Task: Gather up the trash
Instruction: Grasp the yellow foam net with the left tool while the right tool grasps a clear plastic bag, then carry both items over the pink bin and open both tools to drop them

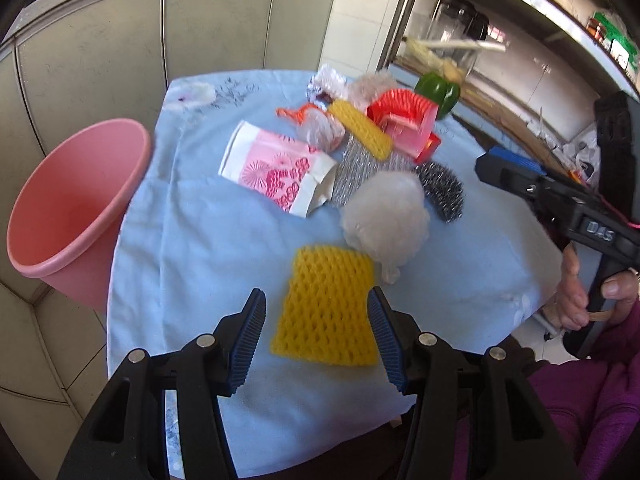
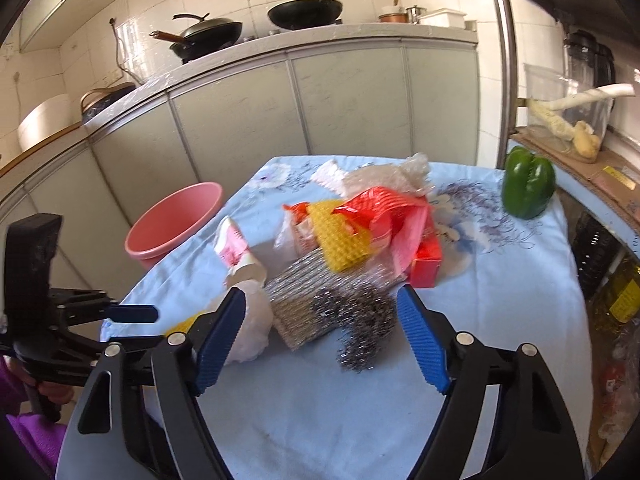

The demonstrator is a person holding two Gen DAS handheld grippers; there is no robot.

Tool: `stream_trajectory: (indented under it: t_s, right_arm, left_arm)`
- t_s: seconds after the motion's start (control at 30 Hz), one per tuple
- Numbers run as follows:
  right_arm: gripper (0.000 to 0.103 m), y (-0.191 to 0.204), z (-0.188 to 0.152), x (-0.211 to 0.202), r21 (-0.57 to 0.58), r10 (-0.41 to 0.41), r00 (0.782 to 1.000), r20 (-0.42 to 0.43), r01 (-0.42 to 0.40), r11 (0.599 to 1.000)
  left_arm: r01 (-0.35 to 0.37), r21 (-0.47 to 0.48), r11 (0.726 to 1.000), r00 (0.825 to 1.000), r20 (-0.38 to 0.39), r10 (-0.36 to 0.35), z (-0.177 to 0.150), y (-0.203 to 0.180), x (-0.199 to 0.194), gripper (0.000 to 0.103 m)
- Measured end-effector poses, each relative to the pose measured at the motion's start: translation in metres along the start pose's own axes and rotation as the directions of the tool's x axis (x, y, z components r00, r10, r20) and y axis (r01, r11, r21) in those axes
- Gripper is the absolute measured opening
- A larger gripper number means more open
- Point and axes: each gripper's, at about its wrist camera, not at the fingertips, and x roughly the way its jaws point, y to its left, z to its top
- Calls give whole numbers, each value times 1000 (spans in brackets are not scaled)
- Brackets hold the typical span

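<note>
The table (image 1: 248, 240), covered by a light blue cloth, carries a pile of trash at its centre. A pink bin (image 1: 76, 208) stands beside the table's left edge, mouth tilted toward the camera in the left wrist view. A pink-and-white printed bag (image 1: 276, 168) lies at the left of the pile, beside a silver mesh pad (image 2: 300, 308). A white wad (image 1: 384, 212) sits just beyond a flat yellow foam net (image 1: 328, 308). A steel wool scourer (image 2: 360, 320) lies touching the mesh pad. A green pepper (image 2: 528, 182) stands apart at the far right edge.

The left gripper (image 1: 318, 340) is released, jaws spread to either side of the foam net, pads not pressing. The right gripper (image 2: 320, 340) is released, jaws apart around the scourer without contact
</note>
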Motion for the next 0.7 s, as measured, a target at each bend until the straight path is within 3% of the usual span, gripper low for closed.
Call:
stream_trajectory:
  t_s: [0.2, 0.4, 0.53, 0.7]
  right_arm:
    - [78, 12, -4, 6, -37, 58, 998, -30, -59, 998]
    - [78, 21, -7, 14, -57, 102, 992, -73, -106, 993]
    - [78, 29, -7, 23, -83, 116, 988, -98, -124, 989]
    - [63, 38, -6, 39, -101, 133, 981, -143, -148, 984]
  left_arm:
    - [-21, 10, 1000, 997, -79, 21, -5, -1, 16, 46]
    - [17, 6, 1000, 999, -51, -17, -6, 0, 6, 9]
    - [10, -9, 1000, 1000, -19, -10, -5, 6, -4, 8]
    - [1, -36, 999, 1000, 27, 0, -4, 16, -19, 8]
